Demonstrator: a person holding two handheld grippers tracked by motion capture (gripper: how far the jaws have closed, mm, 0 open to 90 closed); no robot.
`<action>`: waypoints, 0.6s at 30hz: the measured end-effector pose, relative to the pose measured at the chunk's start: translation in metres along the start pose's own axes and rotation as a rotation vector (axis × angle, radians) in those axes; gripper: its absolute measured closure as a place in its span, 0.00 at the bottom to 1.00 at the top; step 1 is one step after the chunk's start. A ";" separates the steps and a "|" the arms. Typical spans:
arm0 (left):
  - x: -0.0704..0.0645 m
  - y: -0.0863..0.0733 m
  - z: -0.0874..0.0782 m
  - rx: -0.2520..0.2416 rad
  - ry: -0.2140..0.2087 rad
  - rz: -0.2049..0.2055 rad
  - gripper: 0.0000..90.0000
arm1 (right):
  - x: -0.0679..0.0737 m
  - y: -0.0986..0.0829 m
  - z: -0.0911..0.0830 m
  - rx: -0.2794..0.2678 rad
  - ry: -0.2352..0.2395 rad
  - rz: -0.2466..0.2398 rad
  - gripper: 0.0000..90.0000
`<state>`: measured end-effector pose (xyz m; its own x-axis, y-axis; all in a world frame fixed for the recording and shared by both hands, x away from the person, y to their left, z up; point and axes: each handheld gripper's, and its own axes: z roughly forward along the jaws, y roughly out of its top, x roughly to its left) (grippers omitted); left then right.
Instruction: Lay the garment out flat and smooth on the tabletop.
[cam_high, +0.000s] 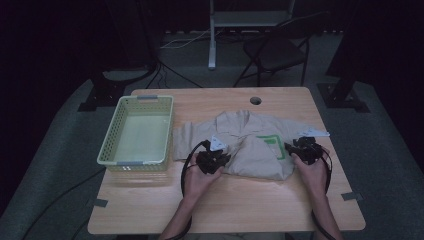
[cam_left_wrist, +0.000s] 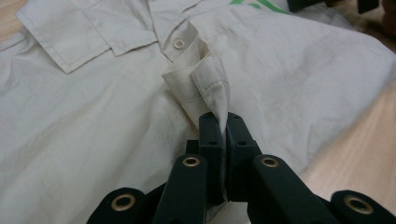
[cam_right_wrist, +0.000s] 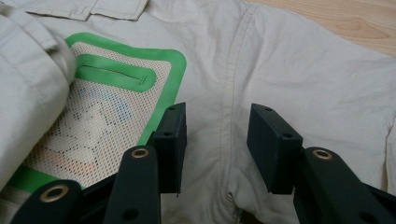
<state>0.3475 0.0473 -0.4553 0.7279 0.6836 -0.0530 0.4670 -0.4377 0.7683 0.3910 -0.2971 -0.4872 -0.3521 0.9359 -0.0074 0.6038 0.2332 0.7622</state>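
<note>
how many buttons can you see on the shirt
1: a pale button on the shirt front below the collar, just beyond the fold the left tongs pinch. Others may be hidden.

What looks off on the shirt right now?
The shirt lies mostly flat, but a bit of its front edge stands up crumpled, pinched in the left gripper. The right gripper hovers open beside the green patch.

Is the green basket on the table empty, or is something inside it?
Empty. In the high view the basket shows only its bare pale bottom; the shirt lies beside it on the table.
</note>
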 end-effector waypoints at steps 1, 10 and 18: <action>-0.001 -0.001 -0.002 -0.004 -0.006 0.000 0.98 | 0.000 0.000 0.000 0.000 0.000 0.000 0.63; -0.002 -0.018 -0.018 -0.006 -0.055 -0.005 0.98 | 0.000 0.000 0.000 0.000 0.000 0.001 0.63; -0.004 -0.030 -0.029 0.021 -0.063 0.014 0.98 | 0.000 0.001 0.001 -0.001 -0.009 -0.002 0.63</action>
<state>0.3157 0.0744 -0.4598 0.7642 0.6396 -0.0828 0.4666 -0.4596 0.7557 0.3918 -0.2965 -0.4872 -0.3466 0.9379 -0.0149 0.6024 0.2347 0.7629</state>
